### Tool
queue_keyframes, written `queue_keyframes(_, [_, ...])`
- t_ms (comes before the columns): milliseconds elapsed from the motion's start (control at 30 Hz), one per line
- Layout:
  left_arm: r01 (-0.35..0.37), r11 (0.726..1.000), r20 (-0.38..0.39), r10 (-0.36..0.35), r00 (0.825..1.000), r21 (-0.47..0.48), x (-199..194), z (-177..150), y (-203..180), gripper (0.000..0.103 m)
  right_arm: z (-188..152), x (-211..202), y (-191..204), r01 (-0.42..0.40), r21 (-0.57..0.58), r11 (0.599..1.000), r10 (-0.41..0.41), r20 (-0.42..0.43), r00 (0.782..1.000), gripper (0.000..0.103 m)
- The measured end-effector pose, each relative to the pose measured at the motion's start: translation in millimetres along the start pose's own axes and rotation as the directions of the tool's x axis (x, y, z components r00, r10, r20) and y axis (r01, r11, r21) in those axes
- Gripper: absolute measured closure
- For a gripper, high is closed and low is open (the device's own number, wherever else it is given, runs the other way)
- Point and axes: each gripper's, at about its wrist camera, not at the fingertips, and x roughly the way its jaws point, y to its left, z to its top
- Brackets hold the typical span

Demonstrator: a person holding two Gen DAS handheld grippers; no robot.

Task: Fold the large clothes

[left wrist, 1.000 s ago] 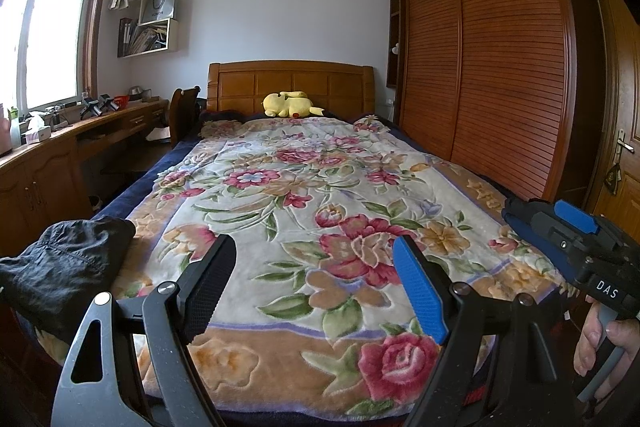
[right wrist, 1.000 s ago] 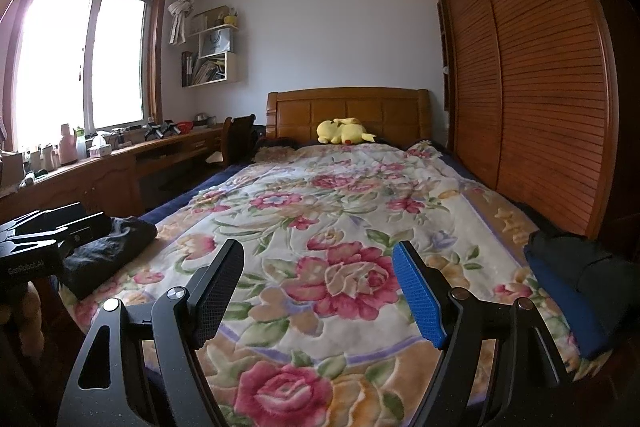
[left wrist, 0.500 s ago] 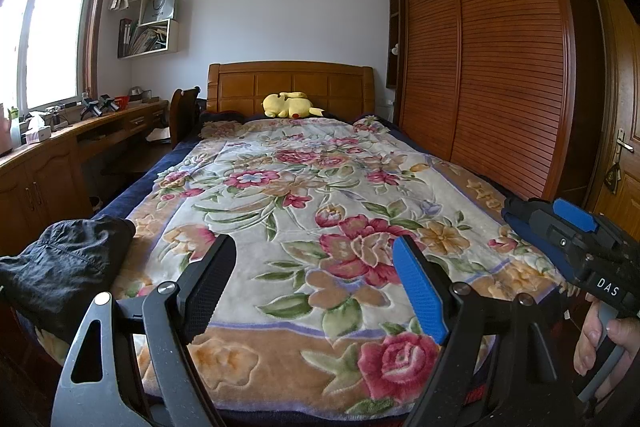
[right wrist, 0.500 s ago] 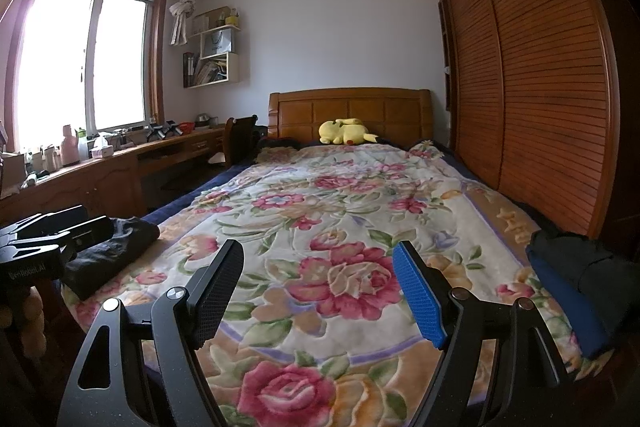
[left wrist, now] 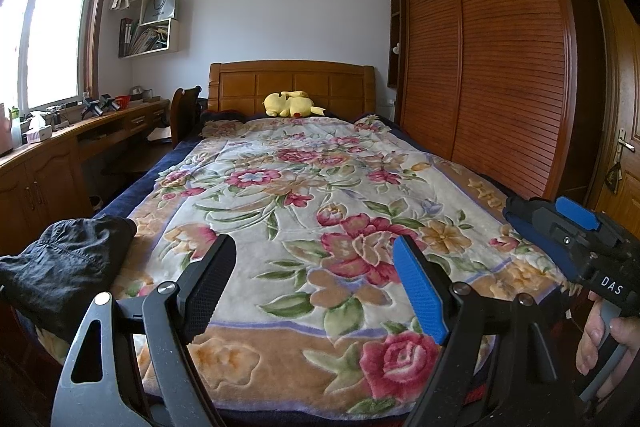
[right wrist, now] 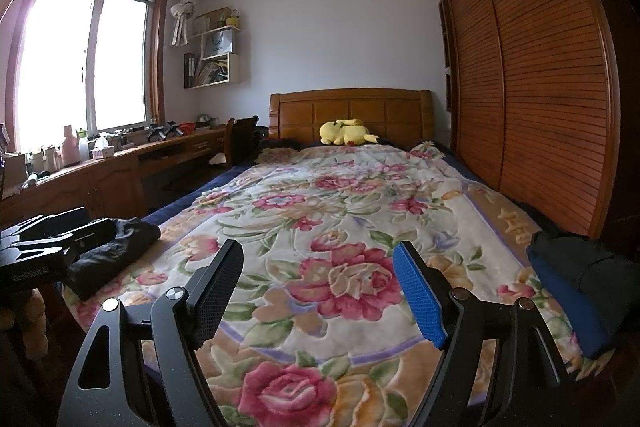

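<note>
Holding both units at the foot of the bed, I record the following. My left gripper stands released, its black and blue pads well apart, with only the floral blanket showing between them and nothing grasped. My right gripper is in the same condition: jaws spread, nothing between the pads but the blanket below.

Two garments are present. A dark garment lies crumpled at the near left corner of the bed, partly on the blanket edge; in the right wrist view the same item sits just beside the body of my left unit. A second dark bundle with a blue layer rests at the near right corner of the bed, near the wardrobe side; I cannot tell whether it is folded. Neither gripper touches either garment.

In the left wrist view, my right unit shows at the right edge, held by a hand wrapped around its handle.

The blanket covers the mattress nearly flat, with a few shallow wrinkles near the head end. A yellow plush toy lies against the wooden headboard. A slatted wardrobe runs along the right side, and a desk under the window along the left.
</note>
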Motion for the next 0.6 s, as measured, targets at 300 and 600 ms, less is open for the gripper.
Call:
queue_keyframes(300, [0.0,1.0,-0.001,0.0,1.0,0.001,0.0,-0.3,0.2,0.022,0.4,1.2,-0.7,-0.002,-0.001,1.0,0.002,-0.004,1.0,0.024])
queue_keyframes(600, [0.0,1.0,0.0,0.0,1.0,0.001,-0.2,-0.8,0.9,0.022,1.6,3.3,-7.0,-0.015,0.0,1.0,0.015,-0.012,1.0,0.024])
